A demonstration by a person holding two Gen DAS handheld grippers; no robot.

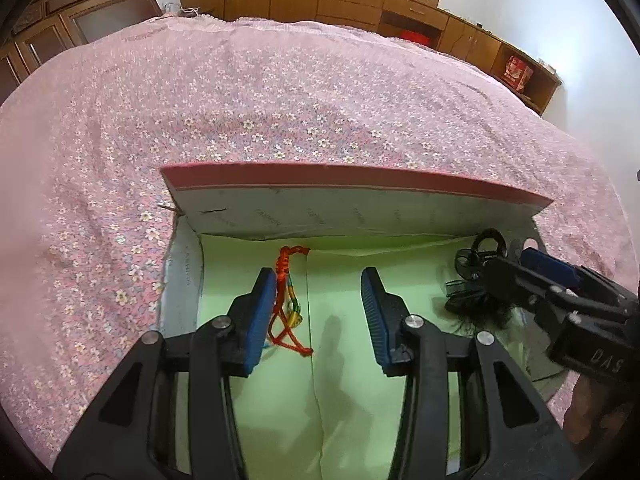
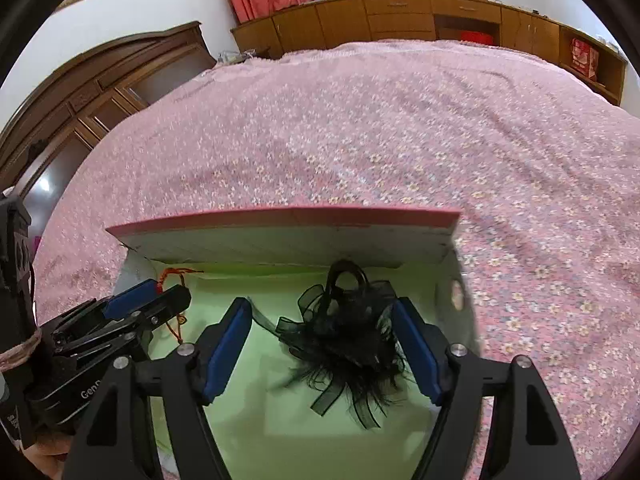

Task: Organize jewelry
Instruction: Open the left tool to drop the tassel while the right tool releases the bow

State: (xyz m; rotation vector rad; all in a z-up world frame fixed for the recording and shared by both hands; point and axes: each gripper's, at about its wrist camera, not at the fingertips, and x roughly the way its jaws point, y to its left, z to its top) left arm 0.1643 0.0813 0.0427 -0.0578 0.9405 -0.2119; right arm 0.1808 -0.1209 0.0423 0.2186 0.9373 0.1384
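My left gripper (image 1: 318, 314) is spread wide, holding nothing; the red cord bracelet (image 1: 289, 300) lies against the inner face of its left pad, long axis along the fingers. My right gripper (image 2: 322, 350) gapes around the black feather hairpiece (image 2: 346, 340), not clamped. Both sit in the green-lined box (image 1: 360, 192); I'd judge left closes first.

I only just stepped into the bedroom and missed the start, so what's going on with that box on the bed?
A person holds a two-finger gripper in each hand over an open pink-edged cardboard box lined with green paper, on the pink floral bedspread. The left gripper is open beside a red braided cord bracelet. The right gripper is open around a black feathery ribbon hair accessory. Neither piece is gripped.
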